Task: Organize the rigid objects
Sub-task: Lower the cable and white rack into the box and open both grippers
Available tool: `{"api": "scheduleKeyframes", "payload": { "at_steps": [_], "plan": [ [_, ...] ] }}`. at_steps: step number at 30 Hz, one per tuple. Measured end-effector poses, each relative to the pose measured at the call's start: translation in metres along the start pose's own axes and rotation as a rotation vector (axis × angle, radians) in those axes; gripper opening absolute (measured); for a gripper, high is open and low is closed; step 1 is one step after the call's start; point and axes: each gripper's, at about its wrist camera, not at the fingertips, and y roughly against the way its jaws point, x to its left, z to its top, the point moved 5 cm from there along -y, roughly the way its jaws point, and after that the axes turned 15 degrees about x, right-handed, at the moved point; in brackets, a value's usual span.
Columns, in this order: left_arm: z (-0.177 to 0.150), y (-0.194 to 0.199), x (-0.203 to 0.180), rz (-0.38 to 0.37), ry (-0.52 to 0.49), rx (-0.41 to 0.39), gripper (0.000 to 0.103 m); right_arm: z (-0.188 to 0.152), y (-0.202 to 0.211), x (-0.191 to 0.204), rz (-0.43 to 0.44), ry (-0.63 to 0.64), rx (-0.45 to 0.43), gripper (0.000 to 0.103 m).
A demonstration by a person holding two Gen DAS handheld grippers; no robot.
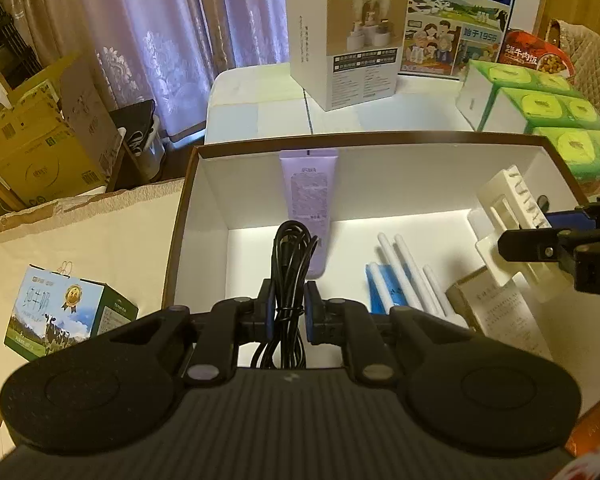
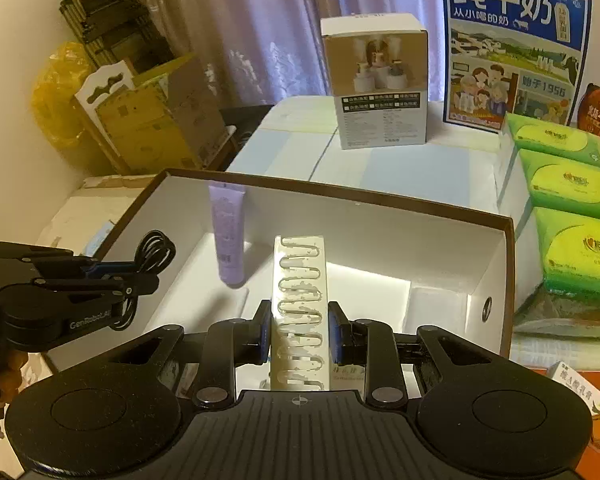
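The left tool [image 1: 289, 312] is pinched on a bundled black cable [image 1: 290, 268], whose loops stick up ahead of its pads and trail down behind them, and it hangs over the near left part of an open white box with a brown rim [image 1: 204, 184]. The right tool [image 2: 299, 334] is clamped on a white plastic rack with a row of curved slots [image 2: 300, 300], held upright between its pads above the middle of the same box. Beyond the left tool a lilac tube [image 1: 309, 200] leans against the far wall of the box, its cap end down on the floor. To the right of that tool, on the box floor, lie white sticks over a blue packet [image 1: 396, 276] and, further right, a small cream carton with printed text [image 1: 500, 312]. Seen from the right wrist, the left tool is off to the left at the box's near corner. Outside the box, well beyond both tools, a humidifier carton [image 2: 376, 84] stands on the worktop, with green tissue packs [image 2: 572, 200] to the right.
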Motion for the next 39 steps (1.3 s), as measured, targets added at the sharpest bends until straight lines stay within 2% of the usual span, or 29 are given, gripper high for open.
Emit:
{"api": "scheduleKeyframes", "payload": {
  "at_steps": [7,10,11,24,28,30,31,32,39],
  "plan": [
    [0.011,-0.009,0.003,0.007,-0.011,-0.004,0.012,0.009,-0.011,-0.007,-0.012,-0.015,0.011,0.025],
    [0.015,-0.008,0.004,0.007,-0.010,-0.021,0.030,0.011,-0.014,-0.009,-0.014,-0.022,0.014,0.025],
    [0.016,-0.008,0.003,0.003,-0.010,-0.025,0.032,0.012,-0.014,-0.010,-0.015,-0.023,0.014,0.025],
    [0.016,-0.005,0.000,-0.013,-0.014,-0.029,0.038,0.014,-0.016,-0.013,-0.018,-0.037,0.013,0.025],
    [0.015,-0.003,-0.001,-0.017,-0.015,-0.031,0.048,0.019,-0.011,-0.013,0.006,-0.049,-0.044,0.025],
    [0.014,-0.001,-0.002,-0.016,-0.015,-0.036,0.053,0.022,-0.007,-0.014,0.005,-0.067,-0.073,0.033],
    [0.013,0.000,-0.002,-0.016,-0.015,-0.038,0.055,0.023,-0.005,-0.015,0.003,-0.072,-0.078,0.047],
    [0.012,0.001,-0.001,-0.016,-0.014,-0.038,0.058,0.024,-0.003,-0.016,0.010,-0.071,-0.084,0.057],
    [0.004,0.012,-0.004,-0.022,0.003,-0.038,0.065,0.008,0.010,-0.011,0.024,-0.016,-0.077,0.059]
  ]
}}
